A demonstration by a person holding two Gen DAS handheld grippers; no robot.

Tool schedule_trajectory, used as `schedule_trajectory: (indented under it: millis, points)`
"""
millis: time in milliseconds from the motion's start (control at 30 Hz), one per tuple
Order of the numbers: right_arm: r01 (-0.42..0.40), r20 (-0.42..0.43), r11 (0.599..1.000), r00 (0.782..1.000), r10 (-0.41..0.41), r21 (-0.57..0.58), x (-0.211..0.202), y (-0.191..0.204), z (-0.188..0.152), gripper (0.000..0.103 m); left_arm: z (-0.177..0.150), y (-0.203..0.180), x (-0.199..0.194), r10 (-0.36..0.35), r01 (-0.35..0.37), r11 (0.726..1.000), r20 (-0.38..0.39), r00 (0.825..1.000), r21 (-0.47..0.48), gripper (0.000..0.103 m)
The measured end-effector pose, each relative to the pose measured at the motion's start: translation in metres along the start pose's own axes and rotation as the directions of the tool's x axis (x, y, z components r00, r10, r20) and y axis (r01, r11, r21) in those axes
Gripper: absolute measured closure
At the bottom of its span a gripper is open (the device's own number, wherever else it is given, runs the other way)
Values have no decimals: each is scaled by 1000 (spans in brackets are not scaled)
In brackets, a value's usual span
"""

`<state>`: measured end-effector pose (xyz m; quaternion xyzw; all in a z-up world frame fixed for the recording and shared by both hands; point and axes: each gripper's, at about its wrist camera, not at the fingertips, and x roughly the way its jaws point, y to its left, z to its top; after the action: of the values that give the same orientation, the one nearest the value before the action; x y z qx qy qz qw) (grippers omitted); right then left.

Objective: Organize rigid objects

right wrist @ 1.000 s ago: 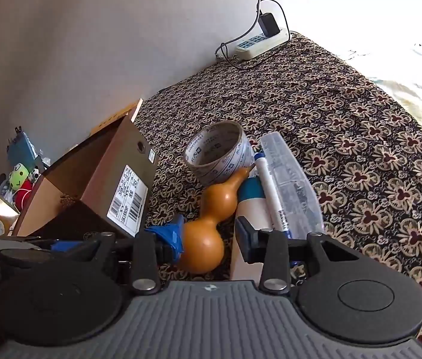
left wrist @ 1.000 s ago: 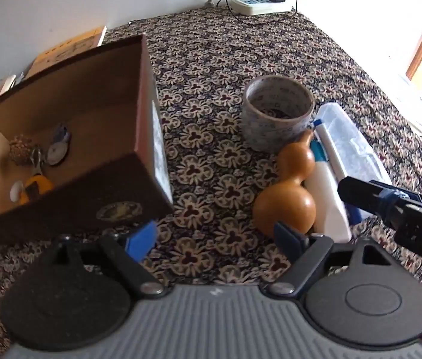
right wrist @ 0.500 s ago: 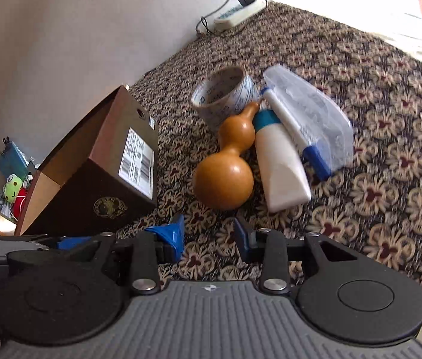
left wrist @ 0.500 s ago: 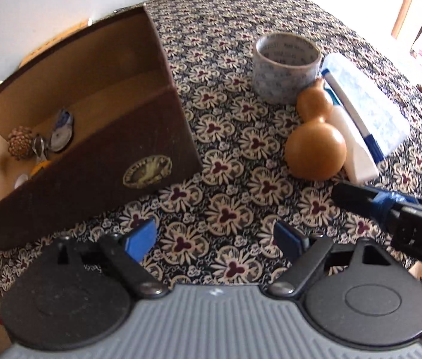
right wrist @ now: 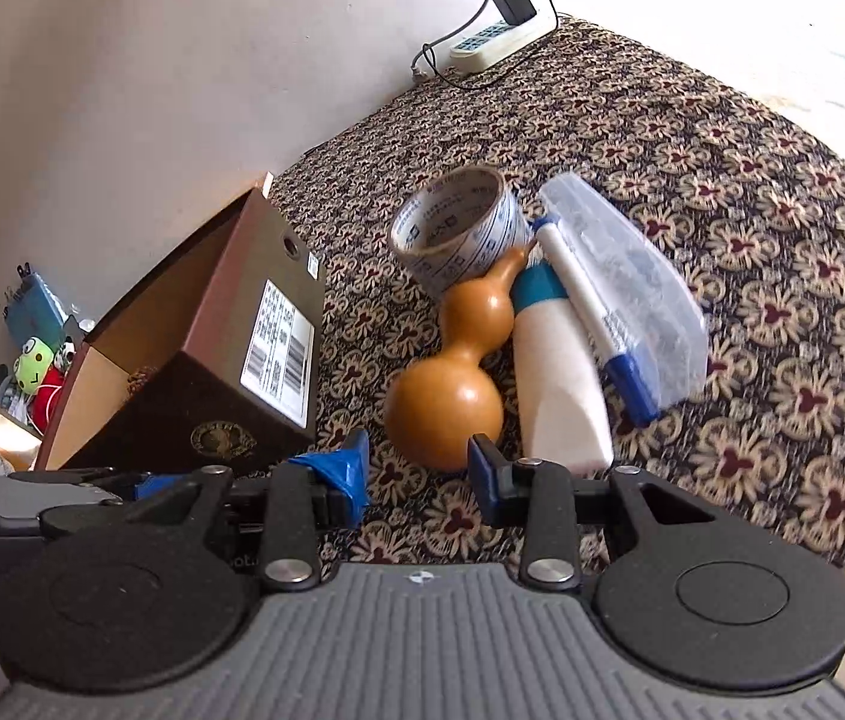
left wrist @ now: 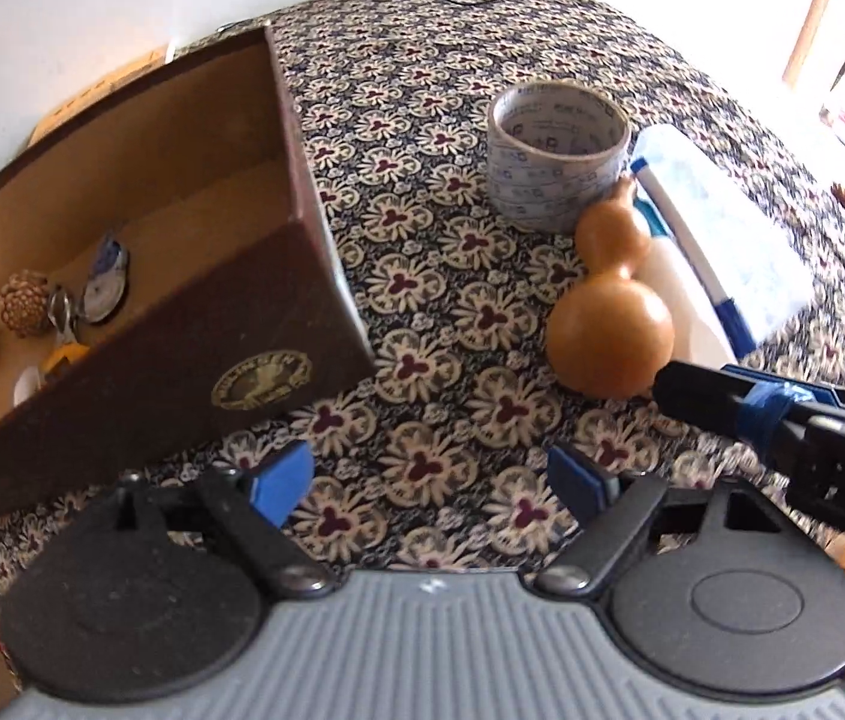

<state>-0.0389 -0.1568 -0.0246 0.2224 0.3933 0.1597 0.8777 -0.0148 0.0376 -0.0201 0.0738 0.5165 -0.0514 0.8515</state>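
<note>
A tan gourd (right wrist: pixel 446 396) lies on the flowered cloth, its neck against a roll of printed tape (right wrist: pixel 458 234). A white tube (right wrist: pixel 560 384), a blue-capped marker (right wrist: pixel 590 312) and a clear plastic bag (right wrist: pixel 632 276) lie to its right. My right gripper (right wrist: pixel 416 462) is open, its jaws narrowly apart and empty, with the tips just short of the gourd's round base. In the left wrist view one of its fingers (left wrist: pixel 716 402) reaches in beside the gourd (left wrist: pixel 608 330). My left gripper (left wrist: pixel 428 480) hangs open and empty over the cloth, in front of the brown box (left wrist: pixel 182 360).
The brown box (right wrist: pixel 224 372) stands open at the left and holds several small trinkets, among them a knobbly ball (left wrist: pixel 23 303) and a keyring. A power strip (right wrist: pixel 494 39) with a plugged charger lies by the far wall. Toys and clutter sit beyond the box.
My right gripper drew back from the gourd, then came forward to its base again, with its jaws a little narrower. The left wrist view pulled back slightly from the objects.
</note>
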Motion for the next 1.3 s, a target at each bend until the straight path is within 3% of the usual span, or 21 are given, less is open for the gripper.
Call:
schedule_trajectory:
  millis: [133,300,733,867,1033,1300]
  points:
    - [-26,8,999,1000,26,-40,-3,-11,23,85,12,-12,0,21,-21,999,13,1000,-33,17]
    - [-33,-41,997,999,30,-74,2,-29,51,85,27,-31,2,27,-26,997,11,1000,-73,17]
    - [-160,-132,983,980,148,-87,12,-60,77,84,43,-51,3,102,-99,979,11,995,-180,17]
    - [-195,-158,980,970,185,-50,16,-70,83,83,42,-52,4,83,-80,975,5,997,-205,17]
    - [-238,-181,971,956,230,-26,23,-75,88,82,39,-57,12,2,-5,976,-11,1000,-218,17]
    - [-264,-254,963,936,243,-50,39,-64,88,81,42,-66,30,8,-8,984,2,1000,-178,20]
